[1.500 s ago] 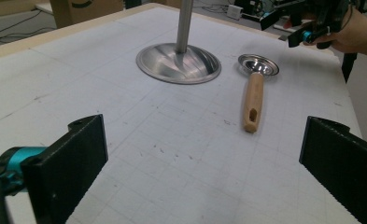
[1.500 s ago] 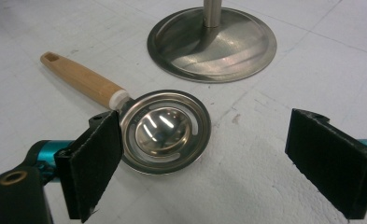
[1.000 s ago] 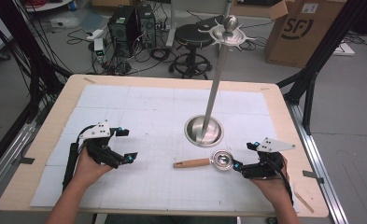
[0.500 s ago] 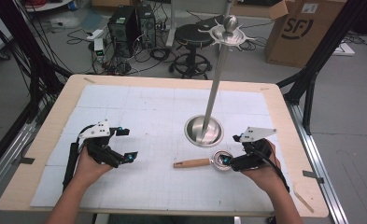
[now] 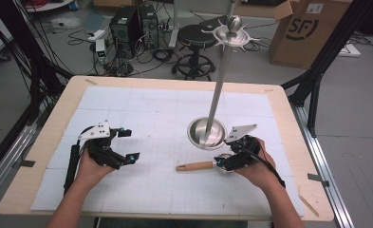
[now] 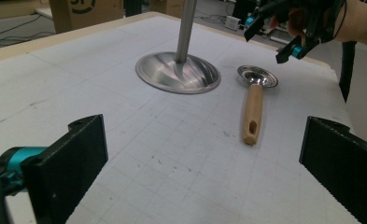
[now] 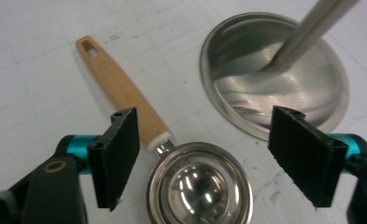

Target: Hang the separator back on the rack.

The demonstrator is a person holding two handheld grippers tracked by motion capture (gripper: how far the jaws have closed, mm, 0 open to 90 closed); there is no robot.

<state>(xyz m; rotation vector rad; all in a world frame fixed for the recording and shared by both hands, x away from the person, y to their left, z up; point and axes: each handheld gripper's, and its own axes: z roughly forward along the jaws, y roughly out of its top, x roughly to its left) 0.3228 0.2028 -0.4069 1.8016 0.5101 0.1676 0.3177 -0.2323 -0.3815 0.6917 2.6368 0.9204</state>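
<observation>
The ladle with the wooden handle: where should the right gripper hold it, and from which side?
Probably at the neck of the ladle, where the wooden handle meets the metal bowl, coming from above. It lies flat on the table, the handle is slim, and the right gripper, jaws just closing but not touching, already straddles that end.

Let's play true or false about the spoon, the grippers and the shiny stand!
1. The spoon has a wooden handle. True.
2. The right gripper squeezes the spoon. False: its jaws have been closing, but the pads stand apart on either side of the bowl.
3. The stand's round base is on the table. True.
4. The left gripper holds the spoon. False: it is open, holds nothing and is far from it.
</observation>
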